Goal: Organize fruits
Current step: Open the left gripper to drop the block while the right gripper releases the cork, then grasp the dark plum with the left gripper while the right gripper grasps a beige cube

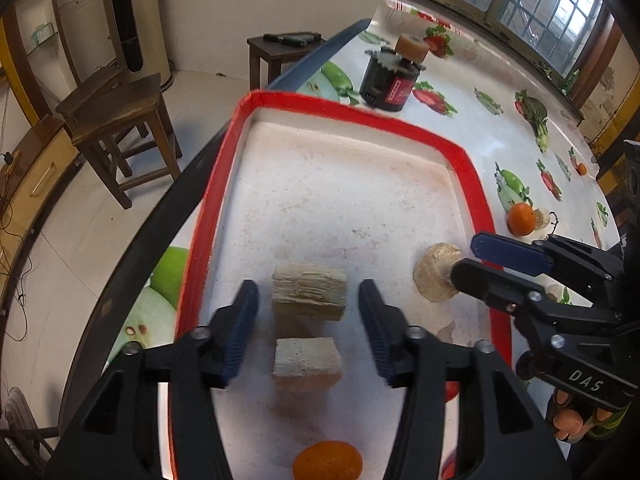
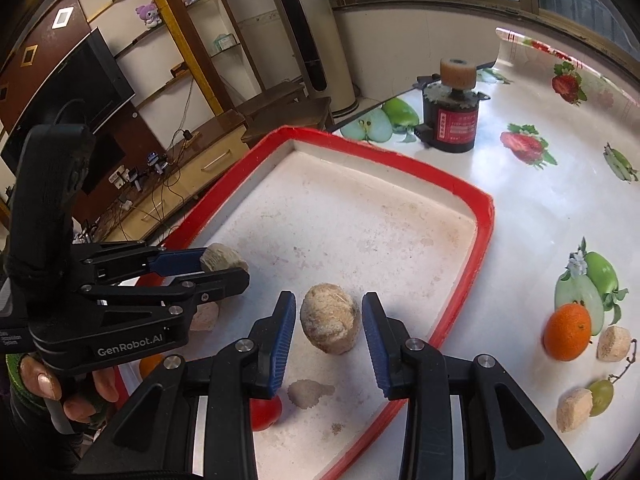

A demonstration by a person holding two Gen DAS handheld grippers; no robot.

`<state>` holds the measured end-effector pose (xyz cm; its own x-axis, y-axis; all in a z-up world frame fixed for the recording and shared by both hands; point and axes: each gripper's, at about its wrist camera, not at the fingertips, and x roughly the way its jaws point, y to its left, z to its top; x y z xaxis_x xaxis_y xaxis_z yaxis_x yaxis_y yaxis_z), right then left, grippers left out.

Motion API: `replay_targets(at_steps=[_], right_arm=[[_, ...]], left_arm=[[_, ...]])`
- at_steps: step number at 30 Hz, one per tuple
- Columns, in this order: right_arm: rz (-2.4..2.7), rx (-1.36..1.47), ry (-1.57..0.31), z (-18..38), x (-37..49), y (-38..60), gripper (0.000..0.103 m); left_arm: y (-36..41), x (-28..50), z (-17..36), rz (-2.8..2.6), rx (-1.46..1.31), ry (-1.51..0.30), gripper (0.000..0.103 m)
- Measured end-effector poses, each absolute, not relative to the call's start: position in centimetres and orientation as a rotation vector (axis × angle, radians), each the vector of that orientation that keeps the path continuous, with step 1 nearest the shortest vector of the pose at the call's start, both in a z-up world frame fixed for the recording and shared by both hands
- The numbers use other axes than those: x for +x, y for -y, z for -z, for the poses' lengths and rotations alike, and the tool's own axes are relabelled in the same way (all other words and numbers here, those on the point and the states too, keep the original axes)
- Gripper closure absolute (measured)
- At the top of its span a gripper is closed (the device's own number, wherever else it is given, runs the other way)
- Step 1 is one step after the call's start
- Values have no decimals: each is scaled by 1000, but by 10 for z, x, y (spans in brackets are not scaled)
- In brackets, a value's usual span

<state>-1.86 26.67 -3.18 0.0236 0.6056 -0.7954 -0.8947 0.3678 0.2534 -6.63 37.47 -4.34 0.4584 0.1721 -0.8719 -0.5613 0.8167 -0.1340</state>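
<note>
Two views look down on a glossy table (image 1: pixel 480 128) covered in fruit-printed oilcloth, with a shallow white tray with a red rim (image 1: pixel 360 116) at its near edge. Past the tray's far edge stands a black cylindrical device with a red label (image 1: pixel 388 80).

The left gripper (image 1: pixel 308 284), of black plastic with ribbed blue pads, stands spread with a gap on each side around a beige, fibrous, ribbed block (image 1: pixel 310 292) lying near the tray's middle. A smoother beige cube (image 1: pixel 308 362) lies just nearer, and a dimpled orange (image 1: pixel 328 462) sits at the near edge.

The right gripper (image 2: pixel 329 298) closely flanks a rounded, rough beige lump (image 2: pixel 329 318) resting by the tray's right edge; whether its pads press it I cannot tell.

Only the right wrist view shows a second orange (image 2: pixel 567 332), a green grape (image 2: pixel 601 396) and two small beige chunks (image 2: pixel 575 408) on the table right of the tray, plus a red fruit (image 2: pixel 266 414) inside the tray.
</note>
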Motion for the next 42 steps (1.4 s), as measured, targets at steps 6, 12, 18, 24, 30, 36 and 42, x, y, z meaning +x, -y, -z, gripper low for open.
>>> replay_targets(at_steps=[6, 12, 18, 24, 30, 36, 42], right_arm=[[-1198, -330, -944, 5, -22, -240, 67], [-1175, -322, -939, -3, -23, -208, 66], [-1147, -312, -936, -7, -20, -172, 65], [-1099, -313, -931, -8, -13, -137, 60], [-1035, -301, -929, -10, -2, -101, 52], [-1001, -287, -918, -15, 3, -74, 52], [-980, -279, -922, -14, 8, -57, 52]], left_arm=[[-362, -74, 28, -488, -400, -964, 40], [-346, -77, 22, -482, -381, -958, 40], [-326, -82, 16, -455, -360, -950, 40], [-298, -80, 8, -411, -343, -938, 40], [-270, -70, 3, -352, -323, -938, 40], [-249, -62, 0, -312, -307, -941, 40], [-231, -55, -1, -273, -295, -950, 40]])
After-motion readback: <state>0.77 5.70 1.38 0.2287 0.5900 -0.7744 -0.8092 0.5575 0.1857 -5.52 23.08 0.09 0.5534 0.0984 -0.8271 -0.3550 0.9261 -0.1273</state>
